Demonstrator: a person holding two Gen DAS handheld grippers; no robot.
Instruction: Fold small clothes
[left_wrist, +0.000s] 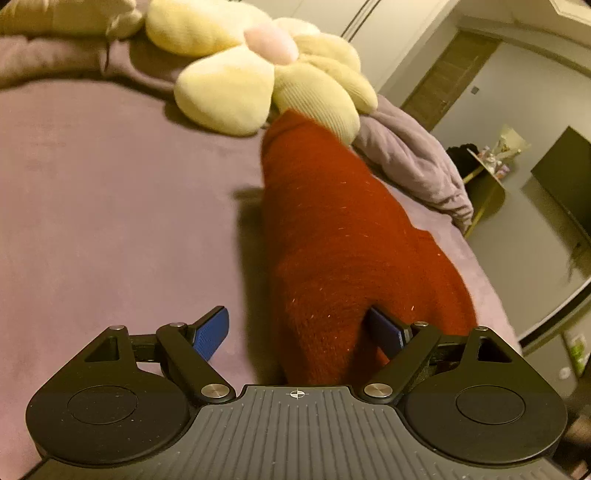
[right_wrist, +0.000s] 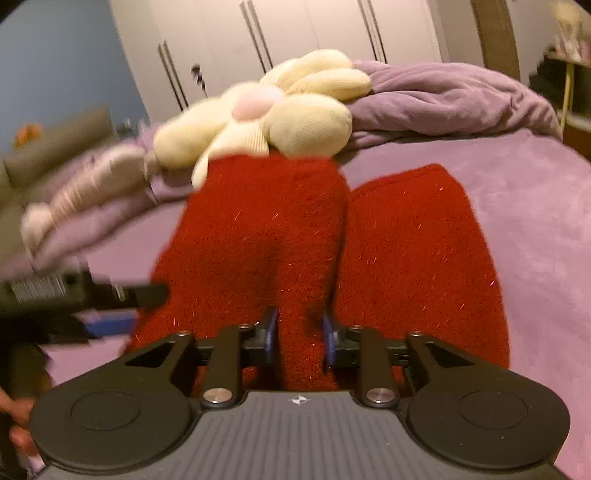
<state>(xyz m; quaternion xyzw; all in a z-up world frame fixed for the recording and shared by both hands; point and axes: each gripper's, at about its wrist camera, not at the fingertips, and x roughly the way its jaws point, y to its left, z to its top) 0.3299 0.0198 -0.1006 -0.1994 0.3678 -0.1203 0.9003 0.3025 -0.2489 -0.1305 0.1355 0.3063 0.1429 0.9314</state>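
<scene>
Since the bed (left_wrist: 110, 203) served as the folding surface, the red knit (right_wrist: 314, 240) lay mid-frame, its far end touching the flower plush (right_wrist: 280, 122). Left gripper (left_wrist: 301, 332) stood wide, one pad against the cloth, likely releasing. Right gripper (right_wrist: 301, 338) narrowly straddled a bunched fold; grip unclear.

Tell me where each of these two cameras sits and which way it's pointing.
Left wrist: sits on the left gripper, looking forward and down over the red knit garment on the purple bed; its own open fingers show.
Right wrist: sits on the right gripper, facing the white wardrobe; garment fabric lies between its fingers, and the left gripper shows at left.
Shared: garment, bed, flower cushion, rumpled purple blanket.
</scene>
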